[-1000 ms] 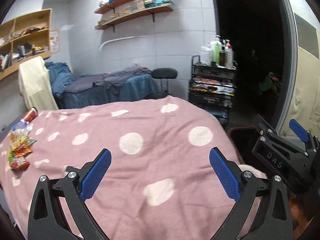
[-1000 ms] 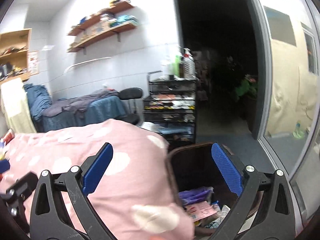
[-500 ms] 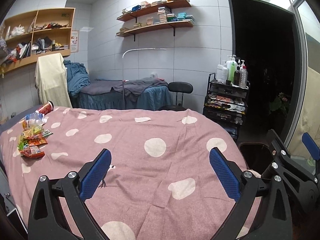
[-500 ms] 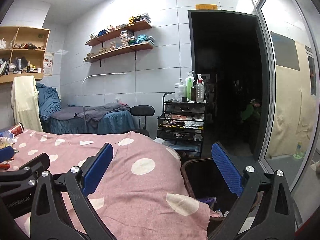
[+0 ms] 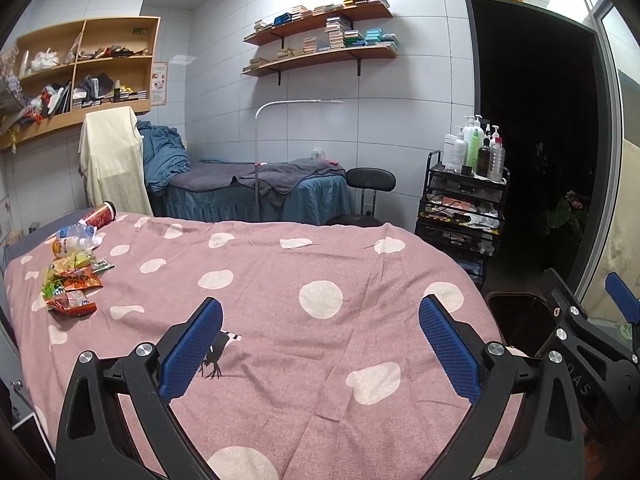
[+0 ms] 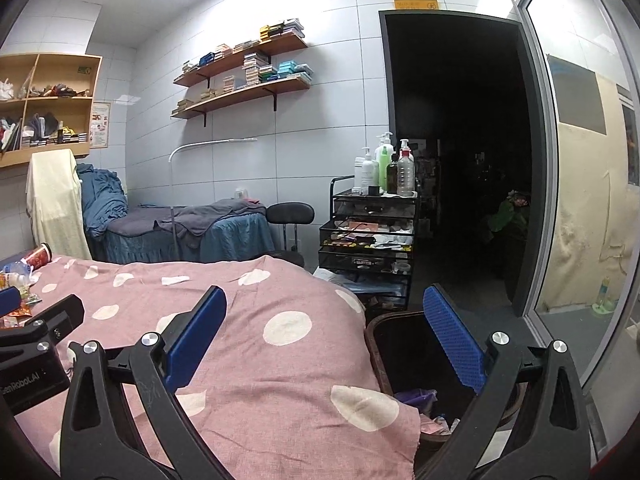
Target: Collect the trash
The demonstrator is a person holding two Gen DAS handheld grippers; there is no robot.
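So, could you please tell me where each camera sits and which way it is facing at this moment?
Left wrist view: sits on the left gripper, jaws open, looking across the pink dotted blanket at the snack wrappers; the right gripper shows at its right edge.
Right wrist view: sits on the right gripper, jaws open, looking over the blanket's corner and the brown bin; the left gripper shows at its left edge.
Shared: blanket, bin, black trolley, wall shelves.
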